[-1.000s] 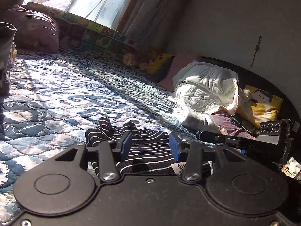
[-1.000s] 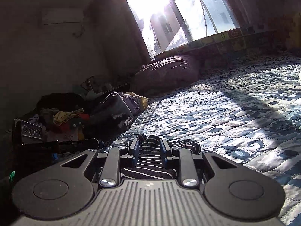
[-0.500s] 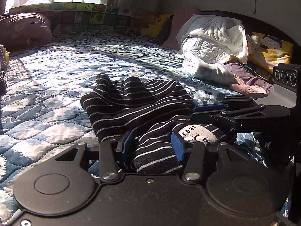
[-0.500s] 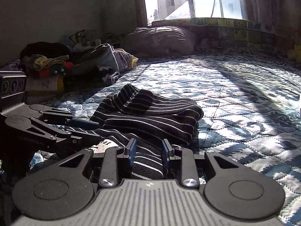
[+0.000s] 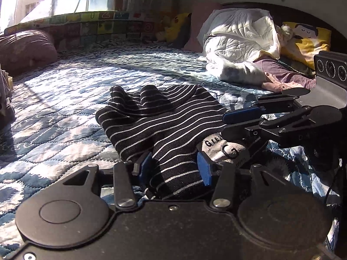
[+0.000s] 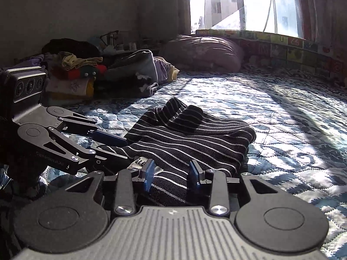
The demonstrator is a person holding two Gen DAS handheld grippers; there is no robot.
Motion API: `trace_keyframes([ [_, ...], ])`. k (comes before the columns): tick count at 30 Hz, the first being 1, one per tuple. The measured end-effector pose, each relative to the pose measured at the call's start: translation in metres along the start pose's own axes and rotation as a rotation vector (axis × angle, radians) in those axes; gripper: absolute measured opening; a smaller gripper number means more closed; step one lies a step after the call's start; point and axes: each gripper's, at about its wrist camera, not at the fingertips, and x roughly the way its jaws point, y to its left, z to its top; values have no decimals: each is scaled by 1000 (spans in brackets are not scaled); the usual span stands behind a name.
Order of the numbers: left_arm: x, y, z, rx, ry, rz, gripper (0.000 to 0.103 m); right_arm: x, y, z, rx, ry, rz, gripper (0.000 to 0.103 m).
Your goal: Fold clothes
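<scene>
Bunching striped knit garment (image 5: 160, 125) | quilted bedspread (image 5: 54, 117) | both jaws parted, straddling fabric

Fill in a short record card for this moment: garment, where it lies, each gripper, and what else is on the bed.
garment: black striped top, partly folded, white label showing
surface: blue quilted bedspread
left gripper: jaws apart, fabric between them
right gripper: jaws apart, fabric between them
other items: white duvet, yellow pillow, clothes pile

Harsh window (image 6: 243, 4) glare, deep shadows, fisheye-bent edges
</scene>
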Motion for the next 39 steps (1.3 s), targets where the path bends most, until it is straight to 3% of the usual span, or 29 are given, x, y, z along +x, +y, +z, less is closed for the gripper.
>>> trace_keyframes([
  [2,-11,3,6,-22,-54,-29,43,-7,3,3,-15,-51,4,36],
  [3,-13,6,9,-44,-66,-48,43,-3,2,2,-10,-30,-1,36],
  [5,-7,10,7,-68,-20,-38,45,11,-2,-4,15,44,-7,38],
  [7,12,6,-5,-7,89,17,54,26,-13,-12,75,106,23,41],
  [11,12,10,-3,-25,107,31,65,25,-10,-10,52,130,20,41],
  [13,10,15,-4,-64,95,4,65,20,-13,-7,88,120,31,42],
  [15,2,19,0,-100,56,-18,65,5,-18,-2,116,45,35,41],
  [18,-4,32,2,-210,19,-21,65,-7,-39,2,257,-38,-28,45],
  [21,-2,49,3,-386,3,-6,65,3,-68,-6,455,-4,-80,57],
  [24,6,68,-2,-610,23,-19,65,17,-86,-19,631,50,-61,65],
  [27,17,77,-8,-764,35,-61,65,33,-90,-32,746,94,-29,69],
  [34,41,60,-1,-796,40,-40,59,49,-91,-37,833,59,-40,66],
  [38,48,54,-1,-822,50,-32,44,54,-89,-38,872,58,-30,50],
  [39,49,53,-1,-824,52,-27,40,55,-90,-39,889,57,-18,40],
])
